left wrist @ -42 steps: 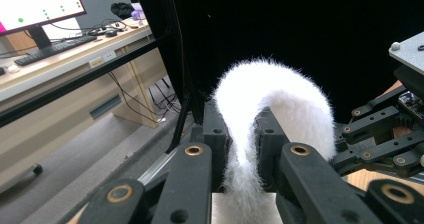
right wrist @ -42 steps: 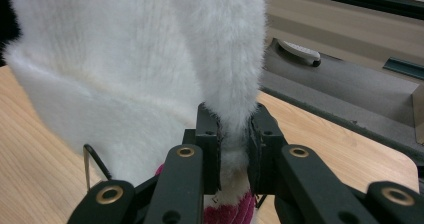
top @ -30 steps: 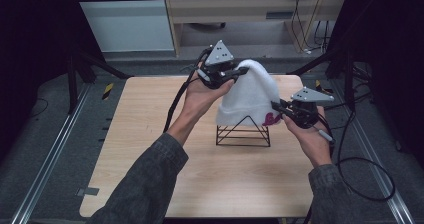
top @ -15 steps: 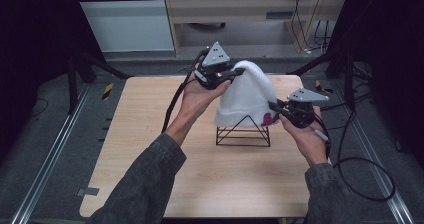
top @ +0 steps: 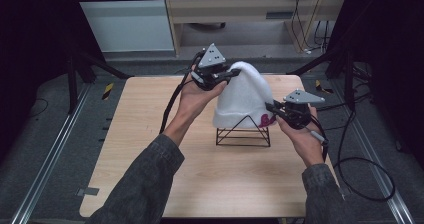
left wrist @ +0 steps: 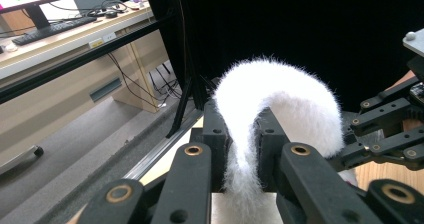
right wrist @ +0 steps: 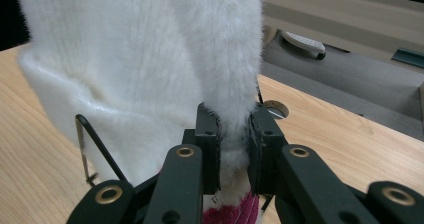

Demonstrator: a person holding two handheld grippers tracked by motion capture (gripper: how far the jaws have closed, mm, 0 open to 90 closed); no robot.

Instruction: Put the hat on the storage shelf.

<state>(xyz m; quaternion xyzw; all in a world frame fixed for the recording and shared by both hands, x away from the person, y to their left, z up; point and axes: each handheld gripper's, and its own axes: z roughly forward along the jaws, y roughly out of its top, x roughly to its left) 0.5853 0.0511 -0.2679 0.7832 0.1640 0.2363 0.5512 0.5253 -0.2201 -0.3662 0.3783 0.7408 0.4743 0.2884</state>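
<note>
Jaws of the left gripper (top: pixel 231 75) are clamped on the top of a white fuzzy hat (top: pixel 245 96); the left gripper view shows the fabric (left wrist: pixel 260 114) pinched between them and arching over to the right. Hat: draped over a black wire stand (top: pixel 243 134) near the middle of the table (top: pixel 150 149), its top held up toward the left. Stand: a triangular frame, one leg (right wrist: pixel 92 149) visible under the brim in the right gripper view. Jaws of the right gripper (top: pixel 272 109) are shut on the hat's lower edge at its right side, beside a pink patch (top: pixel 265 120), possibly a motif; the view is too partial to tell.
</note>
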